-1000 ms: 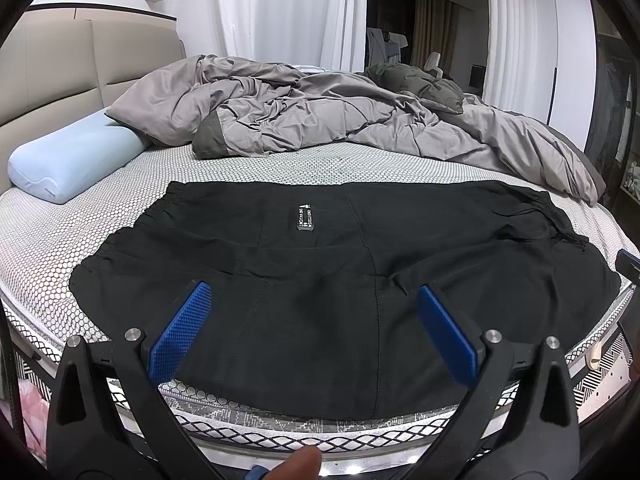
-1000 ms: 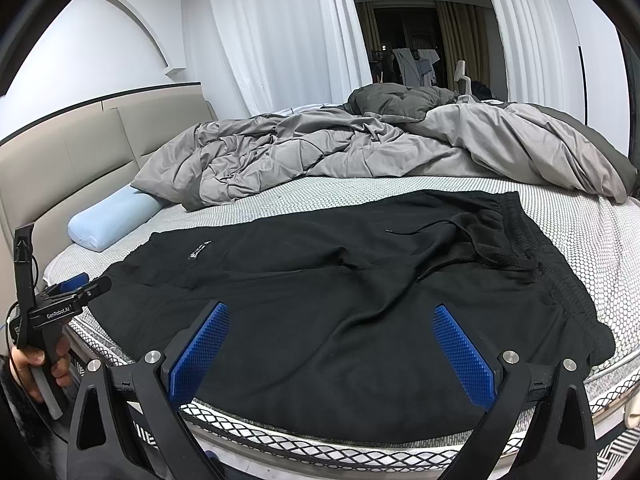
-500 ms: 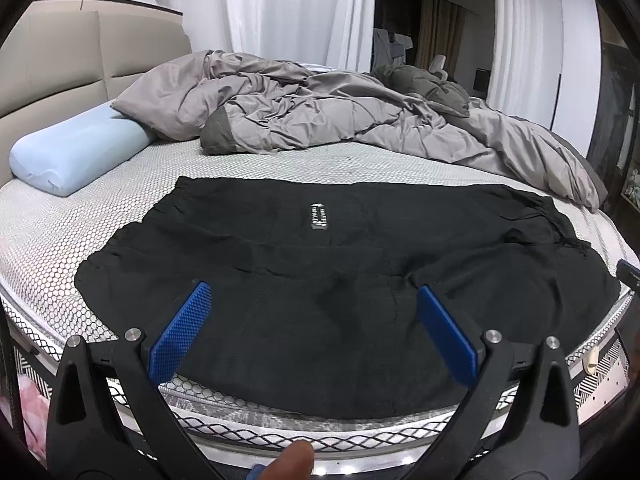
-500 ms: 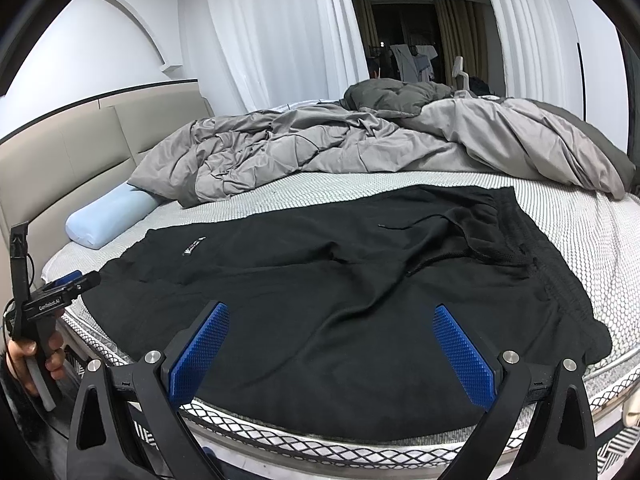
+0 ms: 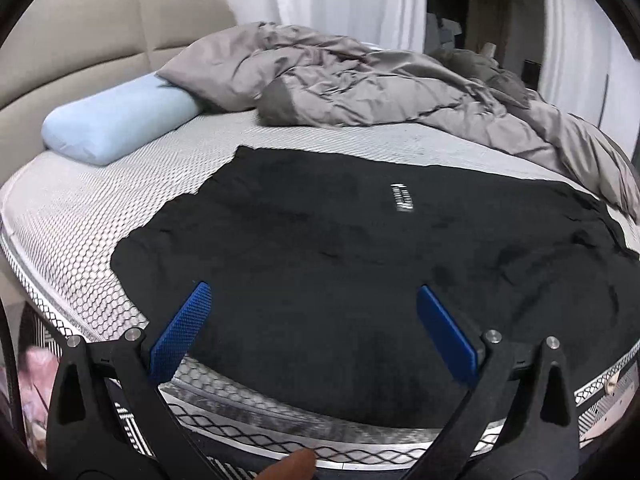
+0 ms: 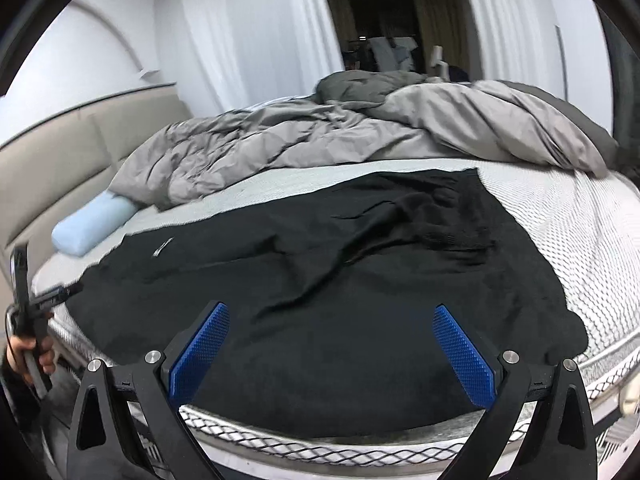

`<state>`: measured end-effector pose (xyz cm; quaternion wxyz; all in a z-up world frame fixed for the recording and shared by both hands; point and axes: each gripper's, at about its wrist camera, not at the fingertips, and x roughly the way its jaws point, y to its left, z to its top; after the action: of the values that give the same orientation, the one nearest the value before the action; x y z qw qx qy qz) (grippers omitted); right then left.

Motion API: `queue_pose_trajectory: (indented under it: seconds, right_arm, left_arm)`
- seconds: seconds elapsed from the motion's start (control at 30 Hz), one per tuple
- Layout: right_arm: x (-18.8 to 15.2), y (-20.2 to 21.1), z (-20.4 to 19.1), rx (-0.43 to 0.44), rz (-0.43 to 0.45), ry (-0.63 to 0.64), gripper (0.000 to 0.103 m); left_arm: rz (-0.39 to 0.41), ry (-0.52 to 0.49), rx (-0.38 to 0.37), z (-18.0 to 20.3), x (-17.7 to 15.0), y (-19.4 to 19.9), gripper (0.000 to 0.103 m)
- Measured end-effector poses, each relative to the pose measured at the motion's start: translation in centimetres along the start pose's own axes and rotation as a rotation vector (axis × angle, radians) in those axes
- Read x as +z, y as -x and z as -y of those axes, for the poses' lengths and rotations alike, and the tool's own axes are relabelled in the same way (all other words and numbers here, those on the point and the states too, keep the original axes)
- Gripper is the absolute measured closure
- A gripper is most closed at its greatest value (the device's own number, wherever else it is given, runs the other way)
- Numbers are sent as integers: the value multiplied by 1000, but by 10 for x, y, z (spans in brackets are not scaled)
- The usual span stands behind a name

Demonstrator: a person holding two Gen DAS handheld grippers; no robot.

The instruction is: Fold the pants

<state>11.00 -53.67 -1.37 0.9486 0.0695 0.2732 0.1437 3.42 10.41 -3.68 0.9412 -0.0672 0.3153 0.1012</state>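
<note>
- The black pants (image 5: 360, 264) lay spread flat across the near edge of the bed (image 5: 72, 216), waistband end bunched toward the right.
- The left claw (image 5: 312, 300) stood wide open above the pants' near edge, gripping nothing.
- The right claw (image 6: 332, 320) was likewise spread wide and empty.
- A grey duvet (image 6: 360, 136) sat crumpled behind the pants, beside a pale blue pillow (image 5: 116, 120).

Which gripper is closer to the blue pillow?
The left. The left gripper hovers over the pants' end nearest the pillow. The right gripper is farther along the bed edge, by the waistband end; there the pillow looks small and distant.
</note>
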Motion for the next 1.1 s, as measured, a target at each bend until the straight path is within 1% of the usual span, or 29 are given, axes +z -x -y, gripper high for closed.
queue_pose_trajectory:
  seconds: [0.1, 0.23, 0.3, 0.37, 0.47, 0.5, 0.57, 0.63, 0.67, 0.7, 0.73, 0.77, 0.8, 0.83, 0.87, 0.93, 1.03, 1.1]
  right_arm:
    - [3, -6, 21, 4, -40, -87, 0]
    - [1, -6, 38, -14, -59, -134, 0]
    - [-3, -2, 48, -24, -62, -151, 0]
    - [-8, 3, 58, -32, -61, -171, 0]
    - [-13, 4, 70, -45, -65, -199, 0]
    - [-14, 4, 74, -51, -67, -210, 0]
    - [-15, 4, 82, -48, -66, -234, 0]
    - [-14, 4, 84, -47, -65, -240, 0]
    - [-12, 3, 82, -50, -64, -234, 0]
    - [-11, 2, 81, -56, -63, -225, 0]
    - [-11, 3, 81, -58, -60, -222, 0]
    - [-11, 2, 81, -58, -60, -224, 0]
    - [-12, 2, 81, -59, -63, -228, 0]
    - [-13, 2, 83, -59, -64, -236, 0]
    - [-14, 3, 85, -60, -65, -249, 0]
    - [-17, 9, 89, -74, -63, -265, 0]
    - [-25, 24, 99, -110, -50, -300, 0]
    - [-31, 27, 115, -120, -57, -355, 0]
  left_arm:
    - [-14, 49, -14, -27, 1, -7, 1]
    - [-36, 134, -39, -69, -2, -11, 1]
    - [-58, 175, -46, -90, -6, -17, 3]
    - [-87, 220, -58, -110, -12, -26, 8]
    - [-106, 269, -81, -129, -18, -37, 14]
    - [-111, 278, -94, -134, -17, -43, 14]
    - [-122, 301, -98, -143, -14, -57, 21]
    - [-113, 311, -100, -147, -6, -69, 23]
    - [-109, 314, -96, -151, -2, -75, 31]
    - [-114, 323, -93, -152, 2, -79, 36]
    - [-118, 336, -95, -154, 6, -84, 52]
    - [-121, 356, -89, -159, 8, -87, 77]
    - [-124, 373, -93, -163, 9, -87, 85]
    - [-112, 384, -115, -167, 10, -85, 90]
    - [-100, 392, -125, -169, 11, -82, 93]
    - [-81, 397, -110, -178, 9, -77, 96]
    - [-91, 400, -111, -180, 7, -81, 96]
    - [-92, 395, -102, -176, 7, -83, 96]
